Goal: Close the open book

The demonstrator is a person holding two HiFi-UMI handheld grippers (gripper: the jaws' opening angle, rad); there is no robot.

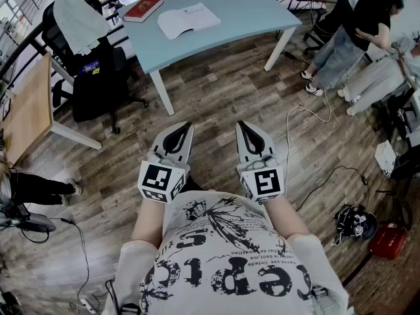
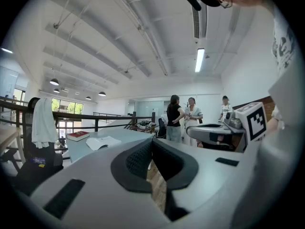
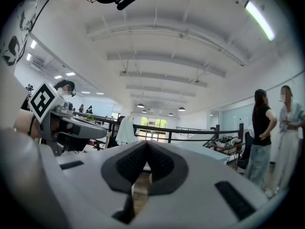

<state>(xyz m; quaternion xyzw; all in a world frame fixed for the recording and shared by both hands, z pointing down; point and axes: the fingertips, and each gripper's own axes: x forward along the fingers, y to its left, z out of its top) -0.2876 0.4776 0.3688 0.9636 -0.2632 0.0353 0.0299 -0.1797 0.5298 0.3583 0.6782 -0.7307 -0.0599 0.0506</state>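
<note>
Open book [image 1: 189,20]: it lies flat, white pages up, on the pale blue desk [image 1: 243,12] at the far side of the room, well apart from both grippers. A closed red book [image 1: 143,8] lies just beside it on the same desk, toward the desk's far left corner. In the left gripper view the open book [image 2: 103,142] and the red book [image 2: 77,136] show small in the distance, above and to the left of the tongs.

The person stands on a wood-plank floor [image 1: 216,104] and holds both grippers low in front of the body, side by side and pointing level toward the desk. The left tongs [image 1: 187,126] are closed: in the left gripper view their dark pads meet at the tip [image 2: 151,141] with nothing between them. The right tongs [image 1: 240,125] are closed too, their tips together [image 3: 146,143] and empty.

A black office chair [image 1: 98,77] with a white garment [image 1: 79,18] draped over its back stands left of the desk. At the right, past the desk's corner, a person in a black top [image 1: 357,28] stands with others. Cables [image 1: 308,113] trail across the floor nearby.
</note>
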